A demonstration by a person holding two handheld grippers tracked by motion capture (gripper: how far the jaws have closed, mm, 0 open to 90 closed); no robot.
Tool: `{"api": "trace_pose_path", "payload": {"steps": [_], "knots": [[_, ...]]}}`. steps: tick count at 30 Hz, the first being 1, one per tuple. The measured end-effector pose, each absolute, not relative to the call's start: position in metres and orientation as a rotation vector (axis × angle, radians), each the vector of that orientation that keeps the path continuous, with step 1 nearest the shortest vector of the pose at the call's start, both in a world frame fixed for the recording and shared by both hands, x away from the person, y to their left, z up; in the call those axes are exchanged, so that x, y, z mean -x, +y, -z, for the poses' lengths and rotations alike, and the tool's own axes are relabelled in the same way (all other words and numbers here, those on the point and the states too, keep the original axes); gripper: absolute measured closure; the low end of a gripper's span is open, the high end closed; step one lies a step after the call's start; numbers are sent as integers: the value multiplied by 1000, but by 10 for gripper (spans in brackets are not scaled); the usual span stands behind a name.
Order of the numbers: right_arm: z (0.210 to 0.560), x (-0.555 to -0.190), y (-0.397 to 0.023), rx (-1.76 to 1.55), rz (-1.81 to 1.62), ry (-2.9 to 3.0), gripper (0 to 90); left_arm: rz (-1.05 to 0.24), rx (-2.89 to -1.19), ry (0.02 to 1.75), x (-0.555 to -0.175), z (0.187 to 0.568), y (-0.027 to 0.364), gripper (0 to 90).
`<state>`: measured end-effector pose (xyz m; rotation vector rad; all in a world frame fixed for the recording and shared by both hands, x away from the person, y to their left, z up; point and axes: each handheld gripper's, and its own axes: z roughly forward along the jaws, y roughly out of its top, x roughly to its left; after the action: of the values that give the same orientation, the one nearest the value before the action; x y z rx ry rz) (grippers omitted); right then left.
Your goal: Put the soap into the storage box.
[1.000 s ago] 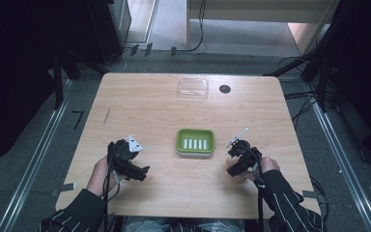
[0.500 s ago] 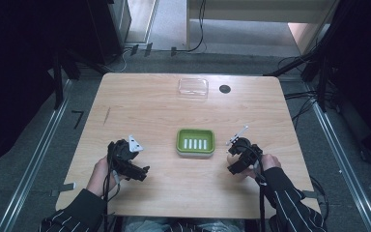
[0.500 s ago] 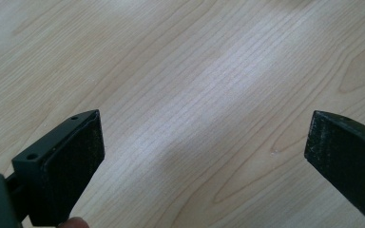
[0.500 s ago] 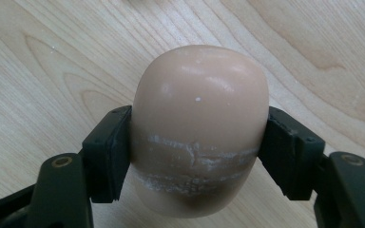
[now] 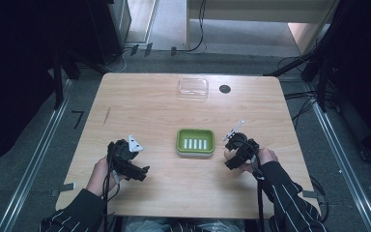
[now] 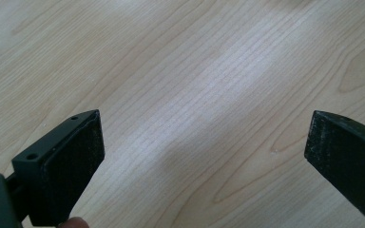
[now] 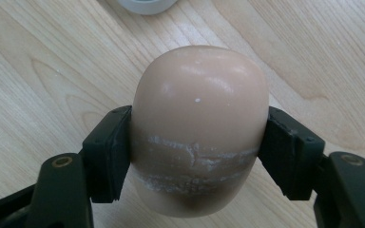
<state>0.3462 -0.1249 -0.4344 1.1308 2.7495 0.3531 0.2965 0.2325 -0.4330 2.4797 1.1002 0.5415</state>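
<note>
A rounded beige bar of soap [image 7: 199, 109] sits between the black jaws of my right gripper [image 7: 199, 152], whose pads press on both its sides; a chalky white band rings its lower half. In the high view, my right gripper [image 5: 236, 150] hovers just right of a green soap dish [image 5: 180, 143] with white ribs inside, at the table's middle. My left gripper [image 5: 127, 162] rests near the front left. Its jaws stand wide open over bare wood in the left gripper view [image 6: 204, 156], with nothing between them.
A clear plastic box [image 5: 192, 88] lies at the table's far edge, with a small black round spot [image 5: 224, 89] to its right. A pale curved rim [image 7: 145, 4] shows beyond the soap. Cables run on the floor past the table.
</note>
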Motion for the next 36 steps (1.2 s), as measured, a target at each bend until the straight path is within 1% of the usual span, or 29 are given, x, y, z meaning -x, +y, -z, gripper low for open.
{"api": "trace_pose_path", "payload": {"steps": [36], "knots": [[411,-367,-111,-997,-393,2753,333,-533,-2482,1102,-297,433,233,2]]}}
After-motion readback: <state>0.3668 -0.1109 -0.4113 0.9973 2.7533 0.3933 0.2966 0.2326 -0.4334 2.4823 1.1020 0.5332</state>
